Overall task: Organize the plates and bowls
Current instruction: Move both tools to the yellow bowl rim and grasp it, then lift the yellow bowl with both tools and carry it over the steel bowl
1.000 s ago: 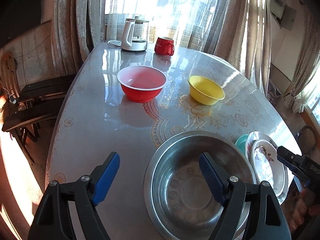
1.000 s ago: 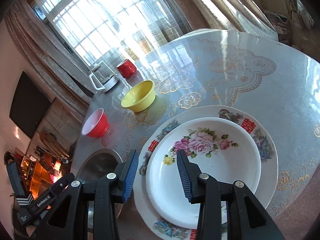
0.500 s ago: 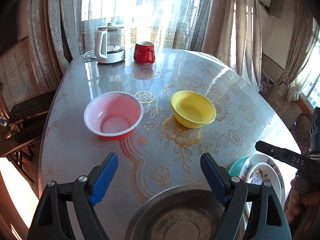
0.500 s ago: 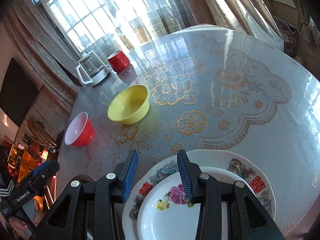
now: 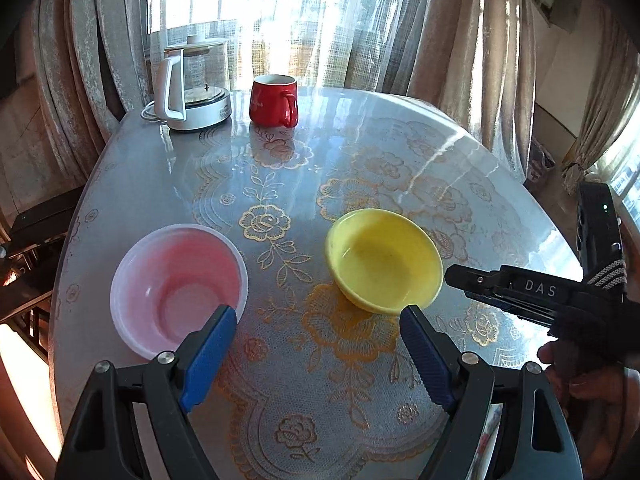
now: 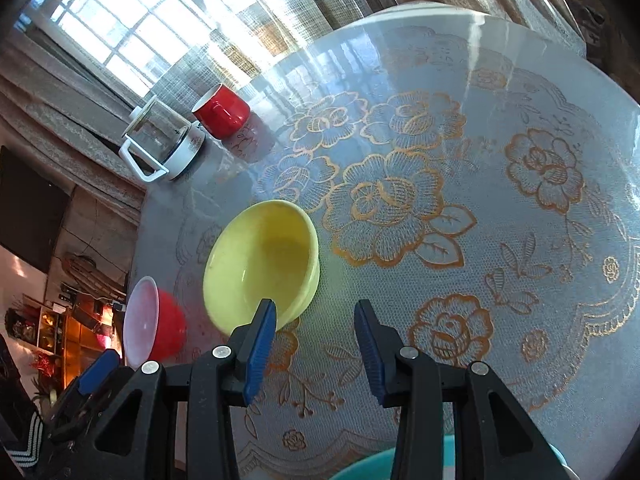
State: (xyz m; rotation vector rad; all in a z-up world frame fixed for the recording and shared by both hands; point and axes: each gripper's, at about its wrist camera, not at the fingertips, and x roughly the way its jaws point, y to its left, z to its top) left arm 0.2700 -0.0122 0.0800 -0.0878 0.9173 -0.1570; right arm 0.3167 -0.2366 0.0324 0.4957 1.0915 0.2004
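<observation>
A yellow bowl [image 5: 384, 258] and a red bowl with a pale inside [image 5: 178, 290] stand side by side on the round table [image 5: 360, 160]. My left gripper [image 5: 318, 330] is open and empty, hovering just short of both bowls. My right gripper [image 6: 316, 322] is open and empty; its left fingertip [image 6: 264, 320] is at the near rim of the yellow bowl [image 6: 260, 264]. The red bowl [image 6: 154, 332] lies left of it. The right gripper also shows at the right edge of the left wrist view [image 5: 452, 274]. A teal rim [image 6: 360, 466] shows at the bottom.
A glass kettle on a white base [image 5: 192, 88] and a red mug [image 5: 274, 100] stand at the far edge by the curtains. Dark chairs [image 5: 36, 220] stand left of the table. The flowered tablecloth [image 6: 480, 200] covers the table's right side.
Both grippers have moved forward over the table toward the two bowls. The steel basin and the flowered plates have dropped out of view below. The bowls look nearer.
</observation>
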